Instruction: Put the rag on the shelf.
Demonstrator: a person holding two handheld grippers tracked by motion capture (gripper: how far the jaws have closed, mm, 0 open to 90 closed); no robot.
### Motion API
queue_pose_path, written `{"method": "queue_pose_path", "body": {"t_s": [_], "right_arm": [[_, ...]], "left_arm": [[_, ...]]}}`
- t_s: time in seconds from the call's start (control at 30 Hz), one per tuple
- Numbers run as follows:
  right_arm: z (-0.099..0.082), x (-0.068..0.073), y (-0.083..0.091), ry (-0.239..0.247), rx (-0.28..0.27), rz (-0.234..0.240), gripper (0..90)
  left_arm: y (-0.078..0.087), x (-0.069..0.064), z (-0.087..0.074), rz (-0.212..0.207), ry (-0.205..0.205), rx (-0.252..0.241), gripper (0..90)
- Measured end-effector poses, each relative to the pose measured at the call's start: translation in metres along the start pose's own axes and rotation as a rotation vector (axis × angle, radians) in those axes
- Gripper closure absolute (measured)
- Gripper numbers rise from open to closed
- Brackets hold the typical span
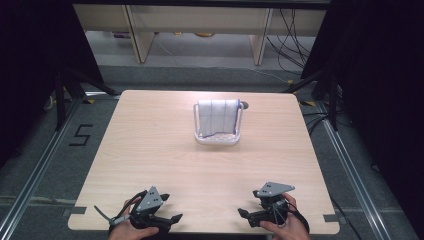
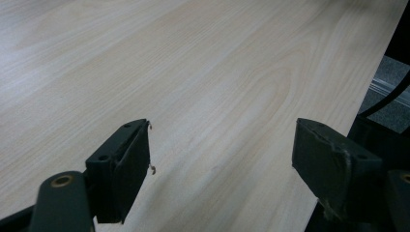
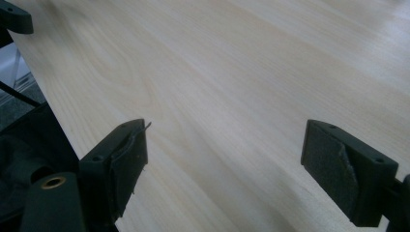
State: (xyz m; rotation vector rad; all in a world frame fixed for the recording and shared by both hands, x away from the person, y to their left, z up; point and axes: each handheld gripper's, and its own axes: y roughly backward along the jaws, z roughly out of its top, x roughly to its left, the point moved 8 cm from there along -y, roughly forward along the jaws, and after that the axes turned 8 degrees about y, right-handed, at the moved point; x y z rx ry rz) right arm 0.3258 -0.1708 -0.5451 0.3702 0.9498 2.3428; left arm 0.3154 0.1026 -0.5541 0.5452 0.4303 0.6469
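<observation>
A small white rack (image 1: 216, 140) stands at the middle back of the wooden table (image 1: 150, 150). A pale cloth (image 1: 217, 118) with thin dark lines hangs over its top bar. At the near left edge a hand holds my left gripper (image 1: 171, 208), open and pointing right. My right gripper (image 1: 248, 202) is at the near right edge, open and pointing left. In the left gripper view the left gripper (image 2: 222, 140) has its jaws wide apart over bare wood. The right gripper view shows the right gripper (image 3: 225, 140) the same way, with nothing between its jaws.
The near table edge runs just under both grippers. A "5" marking (image 1: 80, 135) is on the grey floor at the left. Pale furniture legs (image 1: 140, 40) and loose cables (image 1: 292, 40) lie beyond the far edge, with dark stands on both sides.
</observation>
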Motion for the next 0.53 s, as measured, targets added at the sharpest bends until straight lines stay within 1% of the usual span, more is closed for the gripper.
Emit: {"method": "queue_pose_path", "body": {"t_s": [0.03, 0.07, 0.1, 0.13, 0.17, 0.2, 0.23, 0.27, 0.3, 0.33, 0.37, 0.47, 0.5, 0.53], "right_arm": [[0.0, 0.001, 0.0, 0.01, 0.006, 0.006, 17.8], [0.0, 0.002, -0.001, 0.021, 0.006, 0.005, 18.1], [-0.001, 0.003, -0.001, 0.021, 0.014, 0.012, 18.1], [-0.001, 0.004, -0.002, 0.023, 0.017, 0.014, 18.2], [-0.001, 0.004, -0.003, 0.026, 0.017, 0.013, 18.1], [-0.002, 0.005, -0.003, 0.033, 0.024, 0.016, 18.1], [-0.002, 0.006, -0.004, 0.033, 0.029, 0.02, 18.1], [-0.002, 0.005, -0.004, 0.036, 0.029, 0.017, 18.1], [-0.002, 0.006, -0.005, 0.033, 0.03, 0.016, 18.1], [-0.002, 0.005, -0.005, 0.036, 0.03, 0.012, 18.1], [-0.002, 0.006, -0.005, 0.037, 0.029, 0.016, 18.2], [-0.002, 0.005, -0.005, 0.038, 0.025, 0.018, 18.1], [-0.002, 0.005, -0.005, 0.037, 0.024, 0.018, 18.1], [-0.002, 0.005, -0.005, 0.033, 0.028, 0.015, 18.0]], "left_arm": [[0.0, 0.0, 0.001, 0.0, 0.004, -0.005, 21.0], [0.001, 0.001, 0.001, -0.007, -0.003, 0.001, 21.0], [0.001, 0.001, 0.001, 0.002, 0.007, -0.009, 21.0], [0.002, 0.002, 0.001, 0.005, -0.002, -0.005, 20.9], [0.002, 0.003, 0.001, 0.01, 0.009, -0.009, 21.0], [0.002, 0.003, 0.002, 0.003, 0.012, -0.018, 20.9], [0.003, 0.004, 0.002, 0.002, 0.013, -0.017, 20.9], [0.003, 0.004, 0.003, 0.008, 0.025, -0.025, 20.8], [0.003, 0.005, 0.003, 0.011, 0.012, -0.024, 20.8], [0.003, 0.005, 0.004, 0.007, 0.025, -0.032, 20.8], [0.004, 0.006, 0.003, 0.011, 0.015, -0.022, 20.8], [0.004, 0.008, 0.004, 0.021, 0.031, -0.025, 20.6], [0.004, 0.012, 0.004, 0.035, 0.013, -0.02, 20.6], [0.004, 0.01, 0.004, 0.022, 0.036, -0.031, 20.5]]}}
